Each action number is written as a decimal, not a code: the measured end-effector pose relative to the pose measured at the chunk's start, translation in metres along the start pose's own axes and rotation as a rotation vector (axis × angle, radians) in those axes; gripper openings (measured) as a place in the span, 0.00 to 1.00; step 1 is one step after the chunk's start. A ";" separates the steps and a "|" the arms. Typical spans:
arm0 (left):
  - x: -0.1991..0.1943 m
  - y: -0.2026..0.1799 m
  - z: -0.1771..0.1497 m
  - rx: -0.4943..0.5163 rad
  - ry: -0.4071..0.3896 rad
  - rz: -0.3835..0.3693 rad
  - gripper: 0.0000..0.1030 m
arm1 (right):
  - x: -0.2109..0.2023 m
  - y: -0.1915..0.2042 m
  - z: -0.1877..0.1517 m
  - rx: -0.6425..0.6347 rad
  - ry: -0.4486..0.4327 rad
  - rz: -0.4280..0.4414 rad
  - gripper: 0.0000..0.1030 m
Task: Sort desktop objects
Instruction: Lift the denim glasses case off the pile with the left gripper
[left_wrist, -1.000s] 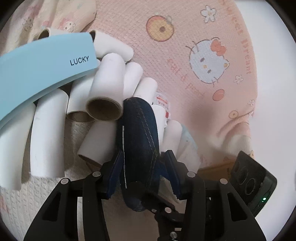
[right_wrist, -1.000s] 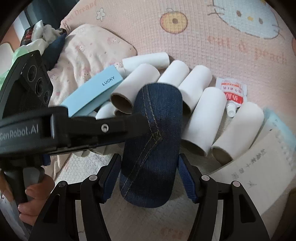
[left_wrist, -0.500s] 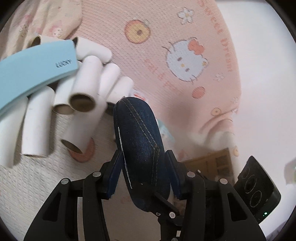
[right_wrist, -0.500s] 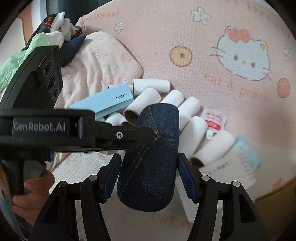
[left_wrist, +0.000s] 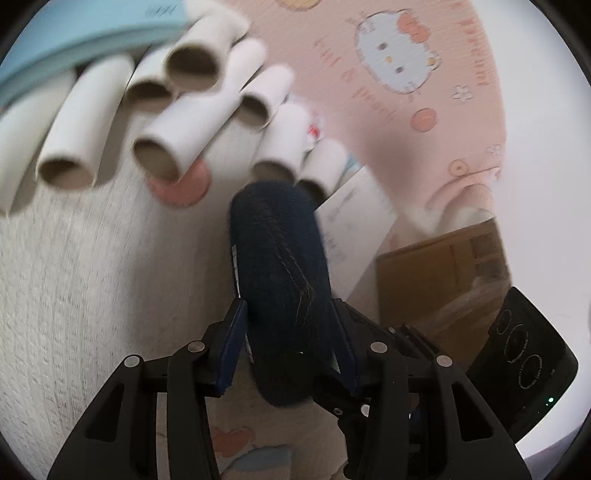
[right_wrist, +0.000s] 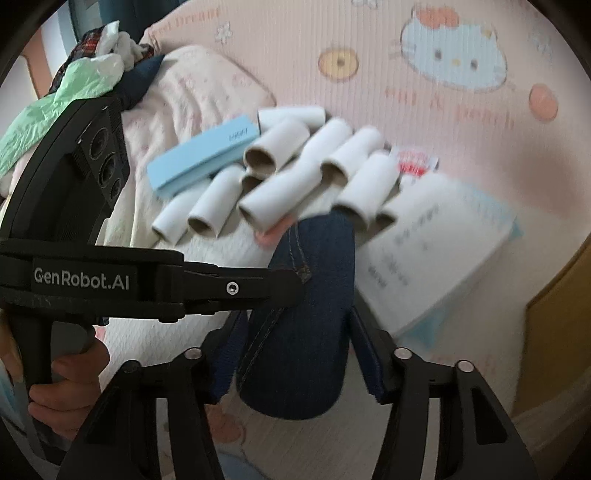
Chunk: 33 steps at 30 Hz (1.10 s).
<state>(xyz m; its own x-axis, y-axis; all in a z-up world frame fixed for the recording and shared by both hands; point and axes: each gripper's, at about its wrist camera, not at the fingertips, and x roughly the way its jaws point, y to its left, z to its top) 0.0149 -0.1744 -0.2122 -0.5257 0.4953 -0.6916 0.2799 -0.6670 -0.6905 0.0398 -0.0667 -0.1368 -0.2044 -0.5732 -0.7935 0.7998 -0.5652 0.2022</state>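
Both the left gripper and right gripper, angled downward, have been closing on the denim case.

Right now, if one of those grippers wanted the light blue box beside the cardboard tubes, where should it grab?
Probably across the narrow width of the light blue box, near its free end away from the cardboard tubes, coming from above: it lies flat, long and slim, with tubes crowding the other end.

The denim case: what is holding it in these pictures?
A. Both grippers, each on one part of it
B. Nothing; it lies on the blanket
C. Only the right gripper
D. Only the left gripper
A: the denim case sits between the right gripper fingers, and the left gripper also clamps it from the side.
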 end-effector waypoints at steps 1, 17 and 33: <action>0.000 0.003 -0.001 -0.014 -0.001 -0.007 0.43 | 0.003 0.000 -0.002 0.004 0.010 0.009 0.50; 0.011 0.024 0.026 -0.059 -0.004 -0.042 0.57 | 0.030 -0.001 -0.005 0.014 0.096 -0.030 0.52; 0.015 0.022 0.023 -0.068 0.002 -0.022 0.52 | 0.047 0.006 0.000 -0.036 0.113 -0.069 0.61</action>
<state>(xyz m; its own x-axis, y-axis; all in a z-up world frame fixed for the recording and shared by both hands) -0.0052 -0.1940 -0.2332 -0.5306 0.5111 -0.6762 0.3220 -0.6164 -0.7186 0.0348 -0.0977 -0.1729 -0.1962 -0.4625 -0.8646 0.8064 -0.5778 0.1261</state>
